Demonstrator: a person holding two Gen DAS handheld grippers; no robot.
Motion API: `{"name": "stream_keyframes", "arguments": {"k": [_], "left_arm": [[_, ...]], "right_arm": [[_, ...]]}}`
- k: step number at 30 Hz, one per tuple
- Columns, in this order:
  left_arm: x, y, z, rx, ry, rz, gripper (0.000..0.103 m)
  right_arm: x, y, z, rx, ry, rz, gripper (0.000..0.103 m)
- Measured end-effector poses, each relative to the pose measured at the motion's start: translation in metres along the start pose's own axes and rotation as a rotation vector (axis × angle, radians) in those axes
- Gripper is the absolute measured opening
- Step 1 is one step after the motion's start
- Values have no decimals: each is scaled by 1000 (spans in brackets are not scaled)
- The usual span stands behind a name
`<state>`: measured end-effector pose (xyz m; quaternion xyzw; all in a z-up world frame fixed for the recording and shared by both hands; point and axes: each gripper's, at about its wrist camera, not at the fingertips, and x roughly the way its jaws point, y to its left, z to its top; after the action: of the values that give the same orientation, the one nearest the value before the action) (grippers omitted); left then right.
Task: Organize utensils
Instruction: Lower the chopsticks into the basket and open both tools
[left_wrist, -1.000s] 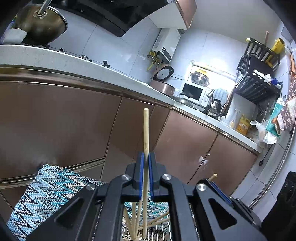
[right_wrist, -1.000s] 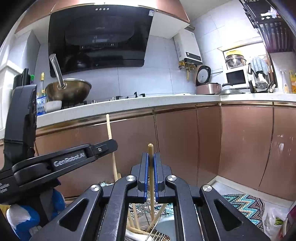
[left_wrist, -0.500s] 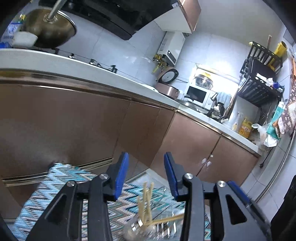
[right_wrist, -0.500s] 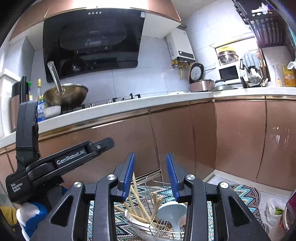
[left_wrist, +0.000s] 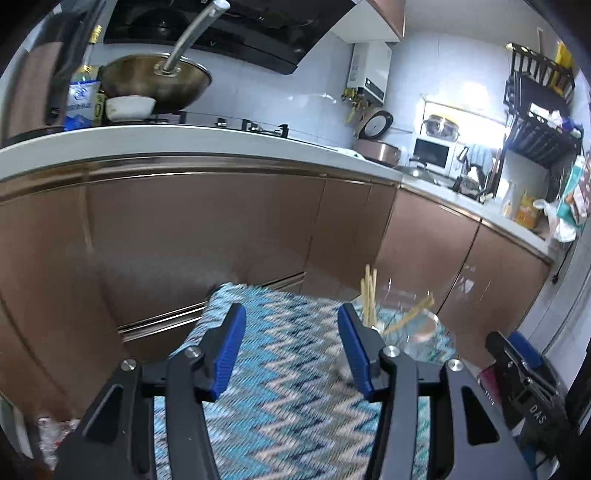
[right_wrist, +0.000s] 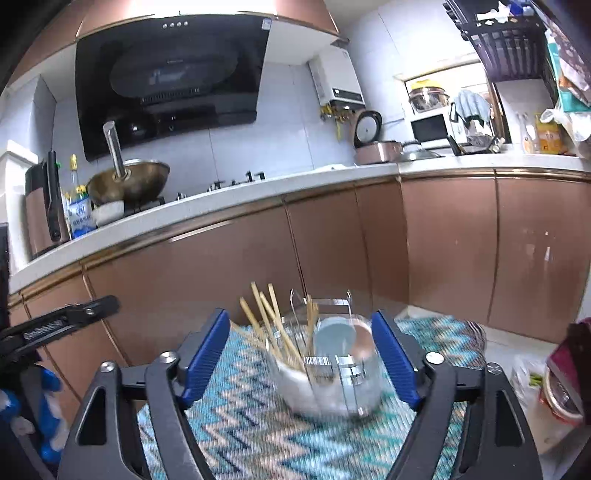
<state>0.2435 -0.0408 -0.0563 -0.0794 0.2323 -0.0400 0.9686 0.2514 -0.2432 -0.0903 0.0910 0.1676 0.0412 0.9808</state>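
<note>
A metal utensil holder stands on a blue zigzag mat. It holds several wooden chopsticks and a pale blue spoon. My right gripper is open and empty, its blue pads on either side of the holder, a little nearer to the camera. In the left wrist view the holder with its chopsticks sits to the right of my left gripper, which is open and empty over the mat.
Brown cabinet fronts rise right behind the mat under a white counter with a wok. The other gripper shows at the left edge and at the right. A bag and a red container lie at the right.
Both grippers were shut on a chopstick each, opened and dropped them into the holder, then drew back and up. Now both are wide open and farther from the holder.
</note>
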Motion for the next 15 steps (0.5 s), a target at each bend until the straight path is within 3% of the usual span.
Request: {"name": "stream_keyframes", "arguments": {"k": [5,15], "left_arm": [[-49,3,-9,55,7,31,50],[-114,7,-25,138,-24,77,55]], "right_arm": [[-34,-1,-23,20,24,-53,98],[-67,3,-35,66,29,-122,103]]}}
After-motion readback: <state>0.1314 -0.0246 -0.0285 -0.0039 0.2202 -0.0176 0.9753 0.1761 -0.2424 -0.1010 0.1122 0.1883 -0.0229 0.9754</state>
